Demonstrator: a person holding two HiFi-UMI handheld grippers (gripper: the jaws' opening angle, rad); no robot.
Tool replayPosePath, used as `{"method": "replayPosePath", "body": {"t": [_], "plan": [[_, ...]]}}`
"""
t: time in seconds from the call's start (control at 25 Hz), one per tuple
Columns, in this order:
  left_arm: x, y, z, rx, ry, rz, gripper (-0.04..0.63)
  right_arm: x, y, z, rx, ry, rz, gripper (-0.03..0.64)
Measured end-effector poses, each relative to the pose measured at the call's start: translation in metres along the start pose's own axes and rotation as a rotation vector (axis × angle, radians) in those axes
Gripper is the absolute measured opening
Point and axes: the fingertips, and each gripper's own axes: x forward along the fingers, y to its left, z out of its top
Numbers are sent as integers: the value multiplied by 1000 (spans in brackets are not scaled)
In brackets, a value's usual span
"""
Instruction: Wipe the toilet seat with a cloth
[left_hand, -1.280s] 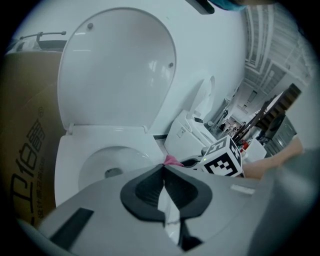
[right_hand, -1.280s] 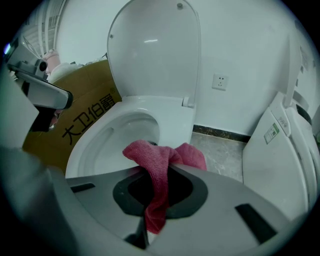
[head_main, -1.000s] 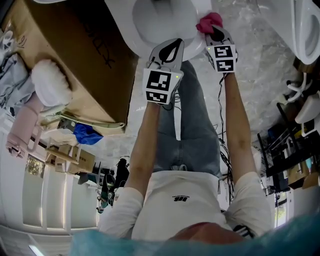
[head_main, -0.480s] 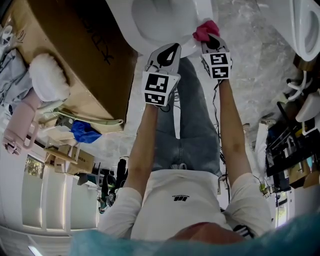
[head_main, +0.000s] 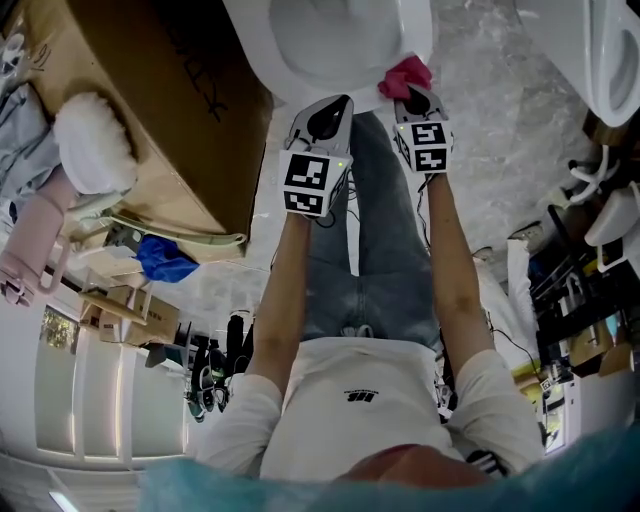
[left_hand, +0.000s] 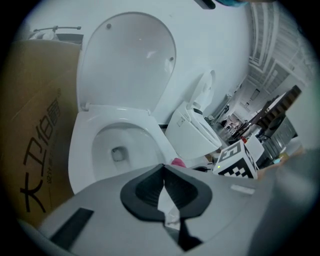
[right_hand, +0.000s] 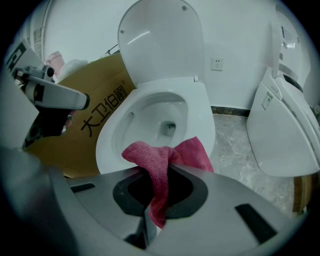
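Right tool: clamped on pink cloth; crept along toilet seat rim toward front, 1 o'clock in head view. Wipe progressing. Left tool: jaws together, empty.

Grey marble floor w/ toilet, cardboard box beside it, 2nd toilet opp. side.
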Motion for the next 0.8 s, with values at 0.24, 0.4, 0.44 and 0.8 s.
{"method": "replayPosePath", "body": {"t": [0.24, 0.4, 0.44, 0.8], "plan": [[-12, 10, -11, -34, -5, 24, 11, 3, 24, -12, -11, 28, 29, 15], [-20, 20, -21, -62, -10, 45, 11, 8, 43, -17, -37, 52, 56, 15], [-22, 22, -23, -69, -11, 50, 11, 9, 49, -18, -46, 58, 65, 15], [-36, 40, -34, -132, -26, 99, 11, 18, 75, -23, -82, 69, 105, 15]]}}
